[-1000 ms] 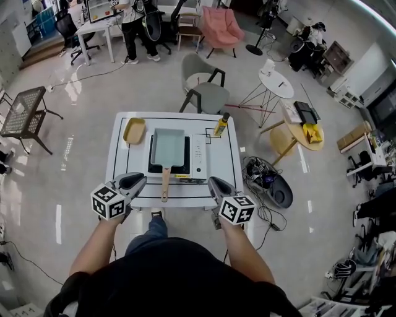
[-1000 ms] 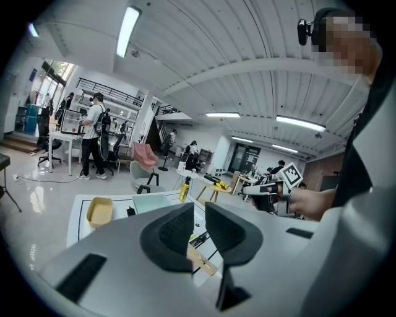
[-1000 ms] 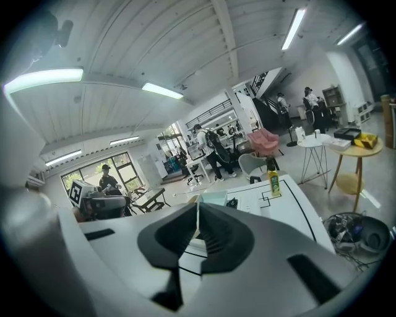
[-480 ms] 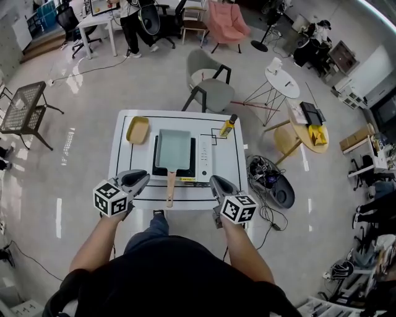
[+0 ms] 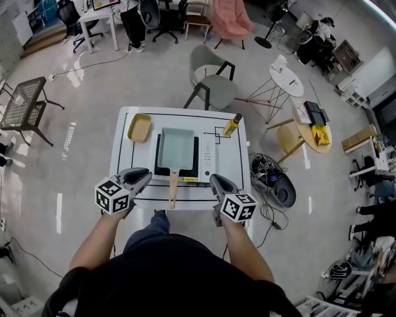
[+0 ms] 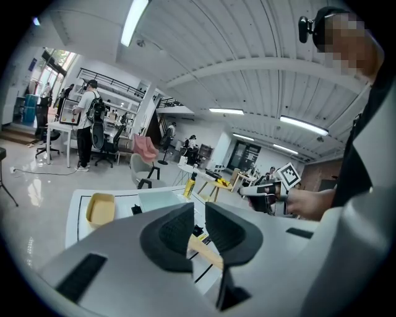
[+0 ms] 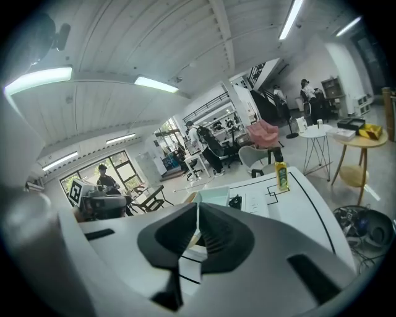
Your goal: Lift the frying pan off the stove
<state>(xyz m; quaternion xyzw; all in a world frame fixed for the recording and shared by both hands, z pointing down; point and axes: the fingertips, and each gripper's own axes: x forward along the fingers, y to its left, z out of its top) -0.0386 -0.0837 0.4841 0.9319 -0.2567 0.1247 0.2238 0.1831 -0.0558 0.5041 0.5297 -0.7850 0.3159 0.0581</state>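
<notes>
The frying pan [image 5: 176, 148] sits on the stove [image 5: 207, 159] in the middle of the tabletop [image 5: 124, 162], its wooden handle [image 5: 172, 189] pointing to the near edge. Both tongs hover at that near edge — the left tongs [image 5: 146, 175] left of the handle, the right tongs [image 5: 214, 180] toward the near right corner — each closed and empty, touching nothing. A yellow tray [image 5: 139, 127] lies at the far left corner.

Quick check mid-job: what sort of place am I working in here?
Probably an open office or lab, not a real kitchen: the stove and frying pan sit on a small white table, with a desk and swivel chairs behind and a pink armchair nearby.
</notes>
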